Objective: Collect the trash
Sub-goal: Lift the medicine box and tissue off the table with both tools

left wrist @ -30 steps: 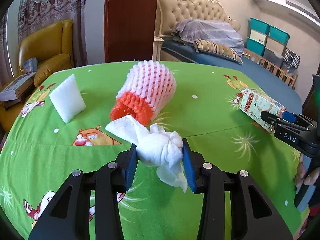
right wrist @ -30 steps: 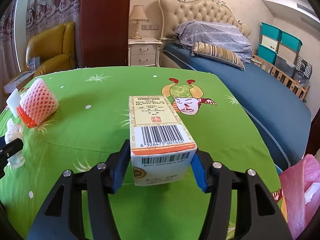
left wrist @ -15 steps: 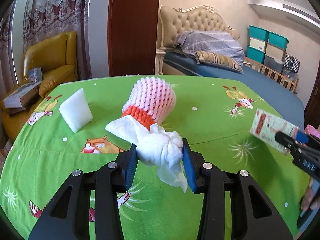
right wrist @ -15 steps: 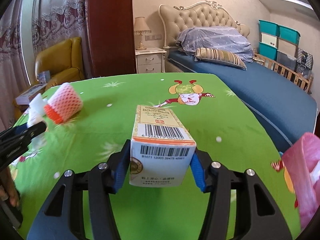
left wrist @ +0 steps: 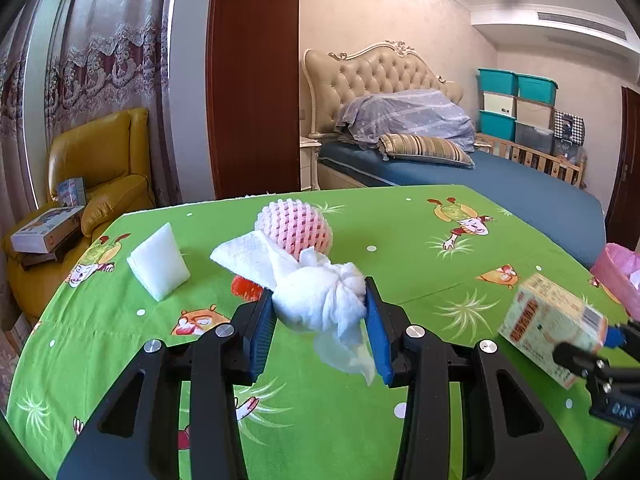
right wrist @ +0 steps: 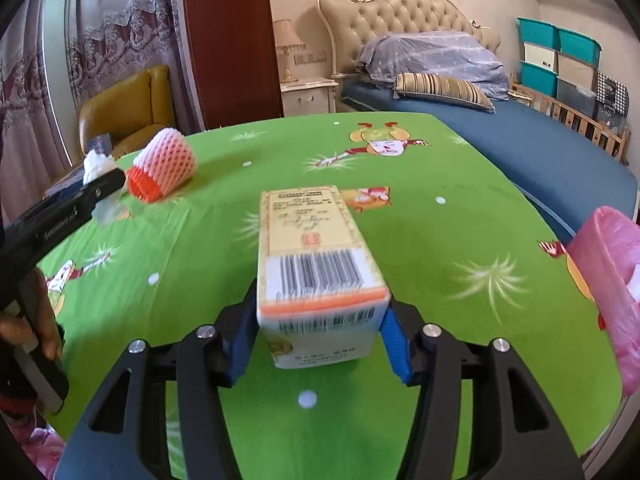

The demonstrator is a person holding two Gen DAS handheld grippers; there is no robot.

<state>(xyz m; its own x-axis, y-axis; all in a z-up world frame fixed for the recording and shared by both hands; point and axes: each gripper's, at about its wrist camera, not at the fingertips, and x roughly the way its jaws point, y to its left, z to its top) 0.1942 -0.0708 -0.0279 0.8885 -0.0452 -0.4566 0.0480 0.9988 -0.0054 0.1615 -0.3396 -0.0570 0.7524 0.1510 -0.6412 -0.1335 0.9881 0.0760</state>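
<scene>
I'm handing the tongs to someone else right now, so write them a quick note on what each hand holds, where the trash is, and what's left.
Left tongs: shut on a balled-up white tissue, held above the green tablecloth.
Right tongs: around a small carton, opening at this moment, so the hold may be loosening; the pink bag sits at the table's right edge.
Still on the table: pink foam fruit net, white foam piece.
Done: two items lifted. Left: bag both, then collect the net and foam.

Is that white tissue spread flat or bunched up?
Bunched up: the white tissue is a crumpled wad between the left gripper's fingers.
</scene>
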